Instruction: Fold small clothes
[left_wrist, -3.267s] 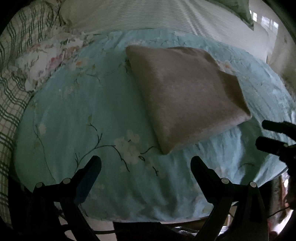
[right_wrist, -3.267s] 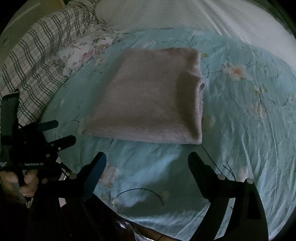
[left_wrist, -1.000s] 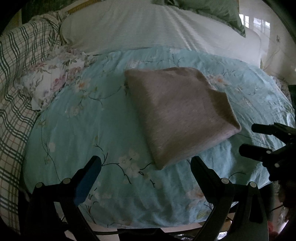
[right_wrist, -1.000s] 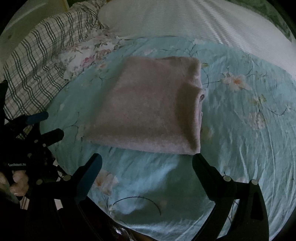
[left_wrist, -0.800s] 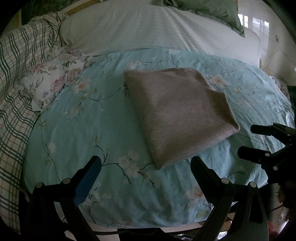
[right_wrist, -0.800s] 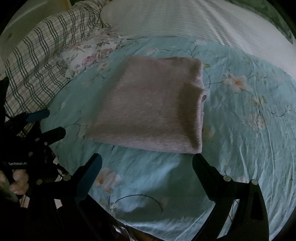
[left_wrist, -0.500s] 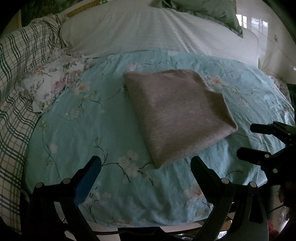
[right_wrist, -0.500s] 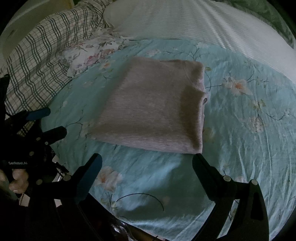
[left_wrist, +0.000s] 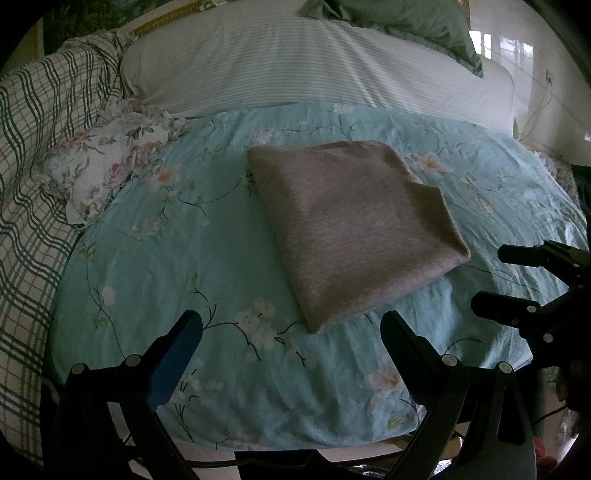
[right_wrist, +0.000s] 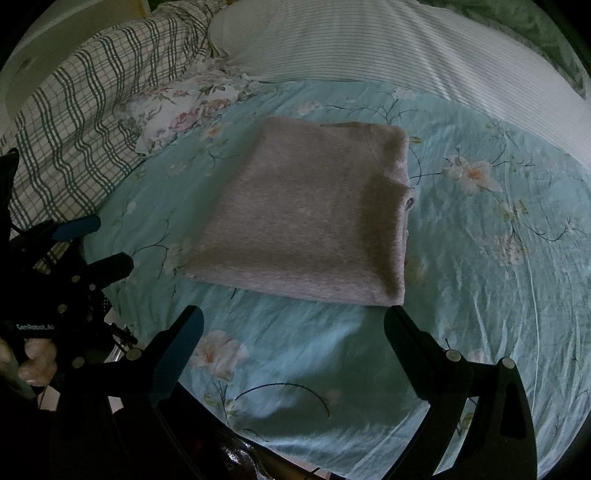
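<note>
A grey garment lies folded into a flat rectangle on the light blue floral sheet; it also shows in the right wrist view. My left gripper is open and empty, hovering near the sheet's front edge, short of the garment's near corner. My right gripper is open and empty, just short of the garment's near edge. Each gripper shows in the other's view: the right one at the right edge, the left one at the left edge.
A white floral cloth lies at the sheet's far left. A green plaid blanket lies along the left. A white striped pillow lies behind the sheet. The bed's front edge is just below the grippers.
Both grippers have drawn back and up from the folded garment, which looks smaller and farther now. The garment has not moved. Both stay open.
</note>
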